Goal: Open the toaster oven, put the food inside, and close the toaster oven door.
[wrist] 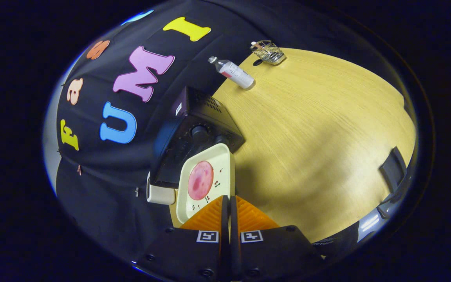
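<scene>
While the gripper view is looking steeply down along the tool, the gripper (pixel 226 200) is showing its two orange ribbed fingers (pixel 210 215) drawn almost together, with only a thin dark slit between them, and they are pinching the near rim of a cream rectangular tray with small cherry prints (pixel 217 164). On that tray, just ahead of the fingertips, a round pink slice of food (pixel 200 180) is lying flat. The tray is reaching forward from the tongs toward a black boxy toaster oven with round knobs (pixel 194 133), whose front is sitting just beyond the tray's far edge; whether its door is open I cannot tell, since the tray is covering that part. A pale cream block (pixel 159 193) is sitting against the oven's lower corner, to the left of the fingers.

The pale yellow wood-grain table (pixel 319 133) is spreading out to the right of the tongs and far beyond them, with a soft shadow lying across it beside the tray. Well beyond the oven, a clear plastic bottle with a white label (pixel 233 72) is standing on the table, and farther still a small wire basket (pixel 268 51) is sitting near the table's far edge. The black cloth wall (pixel 104 180) is hanging behind the oven and to the left of the fingers. At the table's right edge a dark grey bracket-like piece (pixel 393 169) is sticking up.
</scene>
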Demonstrator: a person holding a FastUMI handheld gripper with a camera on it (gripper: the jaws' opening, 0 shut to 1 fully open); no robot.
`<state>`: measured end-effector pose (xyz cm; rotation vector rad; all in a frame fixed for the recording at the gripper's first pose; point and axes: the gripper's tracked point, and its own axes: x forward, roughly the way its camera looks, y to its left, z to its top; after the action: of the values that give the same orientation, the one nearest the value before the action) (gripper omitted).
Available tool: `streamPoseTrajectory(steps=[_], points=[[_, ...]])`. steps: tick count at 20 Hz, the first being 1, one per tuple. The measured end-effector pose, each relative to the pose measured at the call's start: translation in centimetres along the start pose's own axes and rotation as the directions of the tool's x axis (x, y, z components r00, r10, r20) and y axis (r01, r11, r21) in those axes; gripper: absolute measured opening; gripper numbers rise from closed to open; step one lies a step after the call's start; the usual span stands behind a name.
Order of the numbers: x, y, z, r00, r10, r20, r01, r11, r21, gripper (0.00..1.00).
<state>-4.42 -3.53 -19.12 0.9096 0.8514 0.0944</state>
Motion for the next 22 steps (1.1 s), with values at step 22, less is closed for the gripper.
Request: streamPoseTrajectory(steps=[22], points=[[18.1,9.7,-0.2,0.969,0.026,0.244,-0.069,0.983,0.170,0.06]])
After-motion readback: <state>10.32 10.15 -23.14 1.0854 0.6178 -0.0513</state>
